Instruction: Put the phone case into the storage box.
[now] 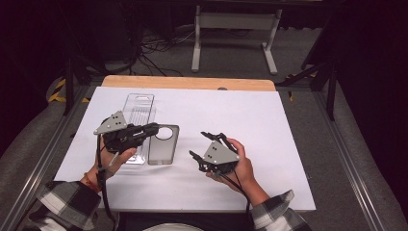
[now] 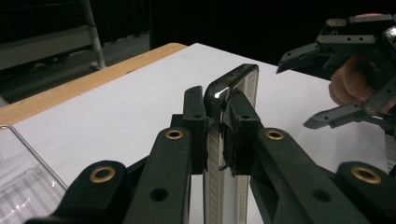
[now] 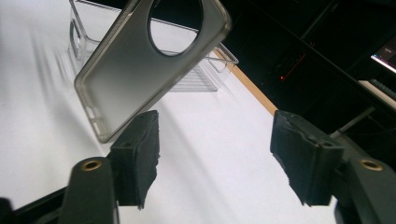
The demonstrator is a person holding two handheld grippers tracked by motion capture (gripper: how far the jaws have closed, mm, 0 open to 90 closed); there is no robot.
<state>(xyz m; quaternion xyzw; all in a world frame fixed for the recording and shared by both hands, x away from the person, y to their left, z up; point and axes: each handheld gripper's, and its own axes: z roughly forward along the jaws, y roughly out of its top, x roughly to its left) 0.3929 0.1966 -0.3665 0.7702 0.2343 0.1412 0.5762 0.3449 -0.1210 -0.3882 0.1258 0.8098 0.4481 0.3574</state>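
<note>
So the person's left hand (image 1: 111, 159) comes in from the bottom left of the high view, plaid sleeve (image 1: 65, 204) and a bracelet at the wrist, and it's wrapped around the left gripper (image 1: 153, 128) with the grey three-cornered plate on top; that gripper points off to the right across the white table (image 1: 269, 120); its jaws are pinched down on the edge of a smoky translucent phone case (image 1: 163, 144), the one with a big round camera cutout near its far end; in the left gripper view the case (image 2: 229, 93) sits edge-on between the two black pads, which are closed right up against it, so it's a firm grip; in the right gripper view the case (image 3: 140, 60) looks lifted and tilted, with the table showing below it; just beside and behind it lies a clear plastic packaging tray (image 1: 137, 113), flat on the table near the far left; over on the other side, the right hand (image 1: 238, 166) holds the right gripper (image 1: 201, 144) angled toward the upper left, aimed at the case but well apart from it; its jaws are spread wide with nothing between them, which the right gripper view (image 3: 215, 161) makes pretty obvious; the wooden table edge (image 1: 187, 83) peeks out past the white top at the back.
</note>
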